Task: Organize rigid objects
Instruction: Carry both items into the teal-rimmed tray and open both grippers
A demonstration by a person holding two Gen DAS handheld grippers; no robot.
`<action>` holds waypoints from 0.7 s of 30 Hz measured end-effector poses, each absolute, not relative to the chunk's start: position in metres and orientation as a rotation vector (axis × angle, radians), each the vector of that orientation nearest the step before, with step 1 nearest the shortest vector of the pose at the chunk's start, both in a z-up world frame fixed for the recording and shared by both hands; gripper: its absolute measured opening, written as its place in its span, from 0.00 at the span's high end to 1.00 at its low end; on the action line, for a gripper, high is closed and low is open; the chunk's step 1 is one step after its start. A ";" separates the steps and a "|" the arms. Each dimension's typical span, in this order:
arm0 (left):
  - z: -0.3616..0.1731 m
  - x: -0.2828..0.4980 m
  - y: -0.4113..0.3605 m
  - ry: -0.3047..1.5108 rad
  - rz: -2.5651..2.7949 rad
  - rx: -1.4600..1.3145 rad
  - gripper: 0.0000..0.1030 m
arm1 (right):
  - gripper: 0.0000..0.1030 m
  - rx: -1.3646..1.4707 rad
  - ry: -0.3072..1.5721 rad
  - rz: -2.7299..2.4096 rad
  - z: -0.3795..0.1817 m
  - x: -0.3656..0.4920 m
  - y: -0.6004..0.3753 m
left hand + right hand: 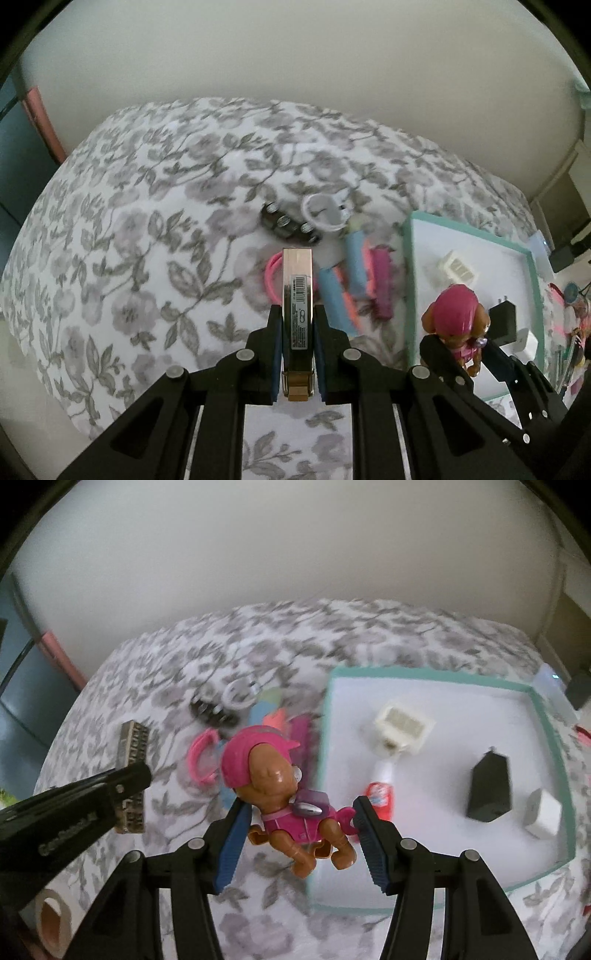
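My left gripper (pixel 297 314) is shut on a slim gold box (pixel 297 280) with a barcode label, held upright above the floral bedspread (pixel 147 240). In the right wrist view the same gold box (pixel 133 746) sticks out of the left gripper (pixel 138 775) at the left. My right gripper (pixel 300 801) is shut on a brown toy puppy (pixel 284 794) in a pink helmet and suit, held over the left rim of a white tray with a teal rim (pixel 436 672). From the left wrist view the toy puppy (pixel 456 317) and right gripper (pixel 460 343) hang at the lower right.
On the bedspread lie a pink hair tie (pixel 271 273), blue and orange rollers (pixel 347 280), a magenta comb (pixel 382 284), a dark studded clip (pixel 286 223) and a white ring (pixel 325 212). The tray holds a white plug (pixel 402 725), a black charger (pixel 491 786), a white cube (pixel 543 812) and a red item (pixel 380 797).
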State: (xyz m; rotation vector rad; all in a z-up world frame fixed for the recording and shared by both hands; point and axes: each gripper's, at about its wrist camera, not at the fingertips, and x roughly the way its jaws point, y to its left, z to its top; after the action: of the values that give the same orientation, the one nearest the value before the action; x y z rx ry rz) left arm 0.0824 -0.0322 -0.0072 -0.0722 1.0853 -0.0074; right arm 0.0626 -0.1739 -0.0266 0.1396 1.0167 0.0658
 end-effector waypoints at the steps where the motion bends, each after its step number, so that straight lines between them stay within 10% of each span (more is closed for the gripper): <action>1: -0.005 0.083 -0.037 1.084 -0.011 -0.068 0.85 | 0.42 0.151 1.011 0.049 -0.025 0.063 -0.180; 21: -0.009 0.116 -0.167 1.097 -0.176 0.004 0.85 | 0.42 0.332 0.902 -0.362 -0.010 0.070 -0.330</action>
State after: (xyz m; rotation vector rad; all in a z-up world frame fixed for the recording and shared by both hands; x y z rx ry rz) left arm 0.1160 -0.1672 -0.0090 0.0044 1.0969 -0.1757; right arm 0.0699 -0.3295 -0.0095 0.3323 0.9018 -0.3623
